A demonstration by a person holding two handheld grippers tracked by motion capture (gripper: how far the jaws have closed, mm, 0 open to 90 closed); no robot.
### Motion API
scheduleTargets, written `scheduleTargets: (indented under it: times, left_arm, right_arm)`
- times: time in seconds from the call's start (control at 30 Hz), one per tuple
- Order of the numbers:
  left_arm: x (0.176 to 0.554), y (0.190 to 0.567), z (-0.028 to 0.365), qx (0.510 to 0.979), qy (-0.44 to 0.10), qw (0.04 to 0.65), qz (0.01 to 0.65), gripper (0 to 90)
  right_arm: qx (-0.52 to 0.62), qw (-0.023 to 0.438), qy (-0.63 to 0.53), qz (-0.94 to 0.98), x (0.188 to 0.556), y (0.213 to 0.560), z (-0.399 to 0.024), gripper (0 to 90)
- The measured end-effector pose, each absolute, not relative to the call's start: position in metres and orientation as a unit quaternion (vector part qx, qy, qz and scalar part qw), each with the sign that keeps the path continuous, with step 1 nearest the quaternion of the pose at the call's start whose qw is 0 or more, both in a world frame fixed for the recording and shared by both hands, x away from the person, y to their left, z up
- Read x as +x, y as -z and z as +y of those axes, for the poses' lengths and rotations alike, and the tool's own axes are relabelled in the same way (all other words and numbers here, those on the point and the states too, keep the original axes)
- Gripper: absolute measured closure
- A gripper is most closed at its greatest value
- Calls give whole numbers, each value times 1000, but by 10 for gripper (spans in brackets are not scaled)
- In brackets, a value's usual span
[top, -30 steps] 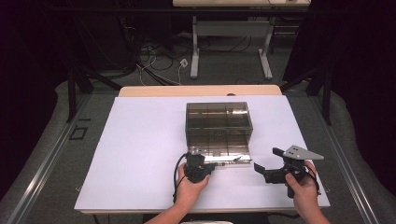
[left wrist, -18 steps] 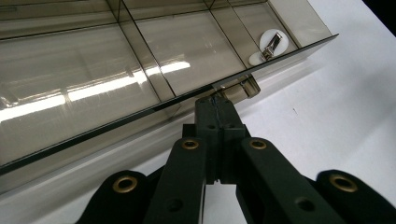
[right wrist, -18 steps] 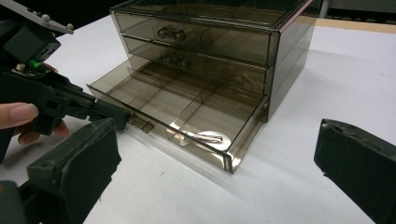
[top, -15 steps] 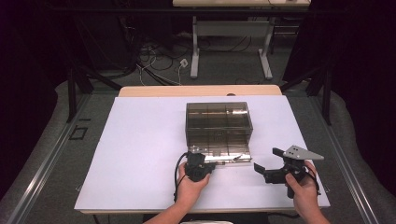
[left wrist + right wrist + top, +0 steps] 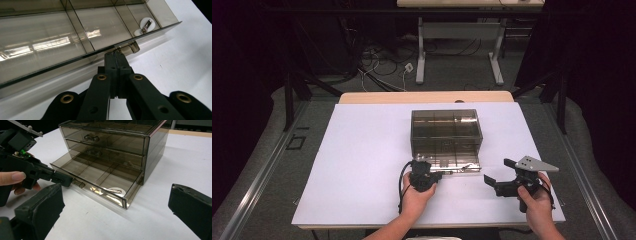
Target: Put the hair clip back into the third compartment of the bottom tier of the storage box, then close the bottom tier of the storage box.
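Left gripper (image 5: 435, 175) held low in the left hand (image 5: 414, 192), jaws pinched tight together; right gripper (image 5: 497, 176) in the right hand (image 5: 534, 197), jaws spread wide.

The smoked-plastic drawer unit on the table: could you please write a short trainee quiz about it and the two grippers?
1. True or false: the bottom drawer of the drawer unit is pulled out.
2. What is the left gripper shut on? A) drawer handle B) cable C) table edge
3. How do the right gripper jaws stand?

Key: 1 true. 2 A. 3 open, holding nothing, beside the unit above the white table.
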State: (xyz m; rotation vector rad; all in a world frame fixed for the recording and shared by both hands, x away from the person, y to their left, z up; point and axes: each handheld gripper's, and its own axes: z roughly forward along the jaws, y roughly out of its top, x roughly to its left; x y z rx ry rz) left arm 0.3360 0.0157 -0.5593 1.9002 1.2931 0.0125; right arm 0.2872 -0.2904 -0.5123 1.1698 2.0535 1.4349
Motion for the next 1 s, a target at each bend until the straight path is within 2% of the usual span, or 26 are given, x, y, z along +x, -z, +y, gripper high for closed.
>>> scheduleTargets:
  times: [1.0]
  left_arm:
    - [349, 557, 14, 747, -11, 413, 521, 900]
  right_arm:
    - [409, 188, -508, 734, 289, 513, -290, 0]
